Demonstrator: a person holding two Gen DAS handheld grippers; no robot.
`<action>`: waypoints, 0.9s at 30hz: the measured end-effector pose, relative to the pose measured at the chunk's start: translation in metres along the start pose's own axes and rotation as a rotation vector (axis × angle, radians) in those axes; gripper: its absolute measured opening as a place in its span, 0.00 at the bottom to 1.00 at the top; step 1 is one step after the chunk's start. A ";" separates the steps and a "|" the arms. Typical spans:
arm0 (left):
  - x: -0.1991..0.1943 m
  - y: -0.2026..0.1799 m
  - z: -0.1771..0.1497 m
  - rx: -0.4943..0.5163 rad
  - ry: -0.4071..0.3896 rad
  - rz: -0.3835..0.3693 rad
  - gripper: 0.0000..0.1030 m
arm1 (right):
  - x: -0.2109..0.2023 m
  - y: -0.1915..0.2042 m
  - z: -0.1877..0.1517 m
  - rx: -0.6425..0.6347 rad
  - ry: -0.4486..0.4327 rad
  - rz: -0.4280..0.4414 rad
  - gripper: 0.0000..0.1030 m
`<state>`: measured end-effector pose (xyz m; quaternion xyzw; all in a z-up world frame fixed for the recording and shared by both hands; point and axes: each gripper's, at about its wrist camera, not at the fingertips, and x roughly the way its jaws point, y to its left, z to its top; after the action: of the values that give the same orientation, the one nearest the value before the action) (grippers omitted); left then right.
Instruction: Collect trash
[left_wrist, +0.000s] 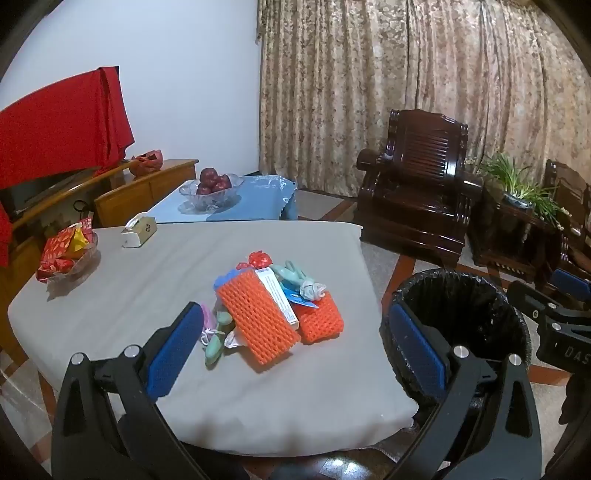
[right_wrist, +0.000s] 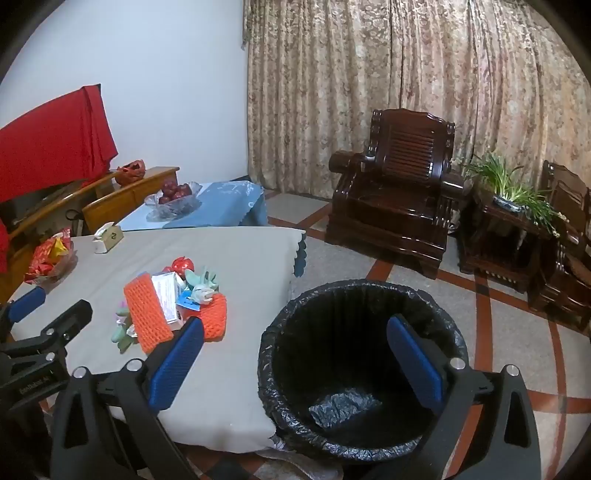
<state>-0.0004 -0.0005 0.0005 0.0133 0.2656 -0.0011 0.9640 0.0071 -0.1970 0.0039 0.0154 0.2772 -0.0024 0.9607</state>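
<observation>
**Both grippers wide and empty, trash heap dead ahead of the left one**

Here's the left gripper (left_wrist: 291, 347), jaws spread wide, nothing between them. The trash pile (left_wrist: 275, 306) sits mid-frame in the left wrist view, just above and between its blue pads, on the grey table (left_wrist: 147, 273). That's the closer tool, I'd say: the pile lies straight along its fingers.

The right gripper (right_wrist: 295, 363) is also wide open and empty, and it looks into the black-lined bin (right_wrist: 354, 369), low centre-right of its frame. From there the pile is off to the left, mid-left of the frame, beyond its left finger.

Count it up: two orange foam nets, the large orange net (left_wrist: 256, 319) on top with its long axis running from upper left to lower right, the small orange net (left_wrist: 319, 319) touching it on the right. One white carton (left_wrist: 277, 295) lies along the big net's upper edge. Some green and red wrappers are tangled around them, too jumbled to number. One bin, standing just beside the table's lower right corner; only the liner shows inside.

My read: nothing collected yet, and the big net, on top of the heap, looks the first grab for the left gripper.
</observation>
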 end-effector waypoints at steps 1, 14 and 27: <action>0.001 0.001 0.000 -0.010 0.008 -0.012 0.95 | 0.000 0.000 0.000 0.001 0.001 0.001 0.94; 0.000 0.001 0.000 -0.005 0.005 -0.007 0.95 | 0.002 -0.001 0.000 -0.003 0.003 -0.005 0.94; 0.000 0.000 0.000 -0.003 0.004 -0.005 0.95 | 0.001 0.000 -0.002 -0.007 -0.004 -0.005 0.94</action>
<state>-0.0002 -0.0006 0.0007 0.0112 0.2677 -0.0034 0.9634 0.0067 -0.1969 0.0019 0.0111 0.2753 -0.0039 0.9613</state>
